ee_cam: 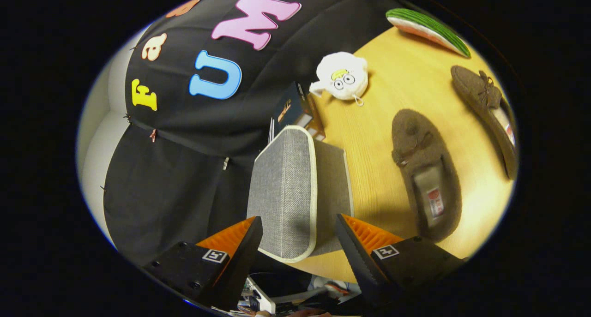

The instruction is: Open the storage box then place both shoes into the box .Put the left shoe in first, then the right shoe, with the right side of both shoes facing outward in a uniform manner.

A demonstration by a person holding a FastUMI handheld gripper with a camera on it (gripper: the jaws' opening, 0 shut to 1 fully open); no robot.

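Observation:
A grey fabric storage box (281, 188) with pale trim stands on the wooden table (369, 123), and its lid looks closed. My gripper (298, 222) is open, and its two fingers straddle the box's near end, one on each side. I cannot tell whether either finger touches the fabric. Two brown fuzzy slippers lie on the table beside the box. One slipper (425, 174) is close to the box, just beyond one finger. The other slipper (485, 114) lies farther out, near the table's edge. Both show their insoles.
Beyond the box sit a white plush toy (342, 77) and a watermelon-slice toy (427, 28). A dark carton (293, 109) leans right behind the box against the black cloth wall. Cables and clutter show below the table's near edge.

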